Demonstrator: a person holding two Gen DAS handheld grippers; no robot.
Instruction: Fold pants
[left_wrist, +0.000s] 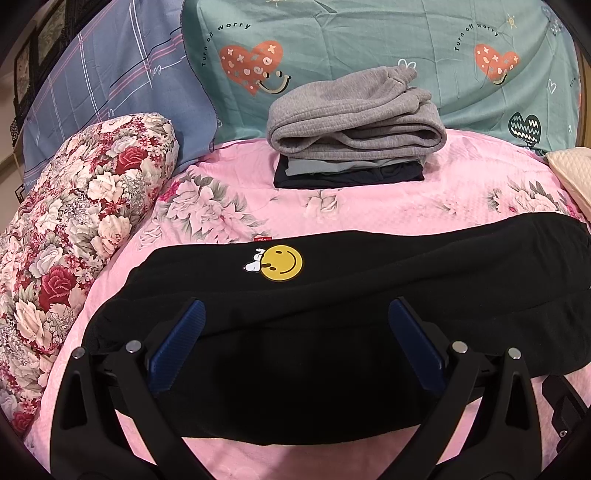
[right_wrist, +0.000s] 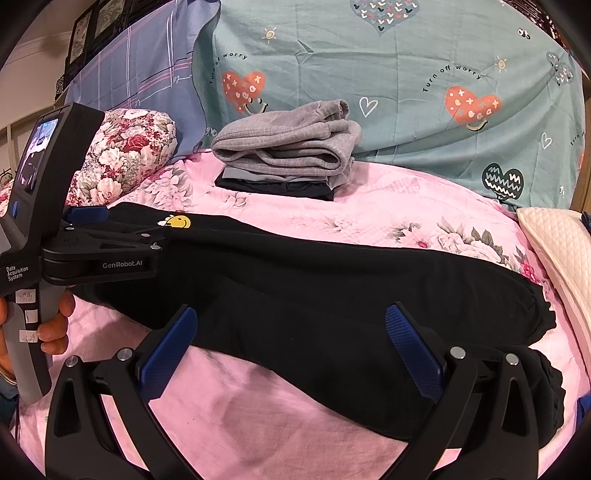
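Black pants (left_wrist: 332, 369) with a yellow smiley patch (left_wrist: 281, 263) lie lengthwise across the pink floral bedsheet (left_wrist: 369, 206), laid double along their length. My left gripper (left_wrist: 295, 308) is open and hovers over their near left part, blue pads (left_wrist: 177, 343) wide apart, nothing between them. My right gripper (right_wrist: 291, 314) is also open, over the pants (right_wrist: 332, 295) further right, near their front edge. In the right wrist view a hand (right_wrist: 55, 325) holds the left tool's black body (right_wrist: 99, 264) above the patch end.
A stack of folded clothes with grey sweatpants (left_wrist: 354, 118) on top sits behind the pants. A floral bolster (left_wrist: 74, 229) lies at the left. Teal heart-print bedding (left_wrist: 369, 44) and a blue plaid pillow (left_wrist: 110, 74) stand at the back, a cream quilted piece (right_wrist: 554, 240) at the right.
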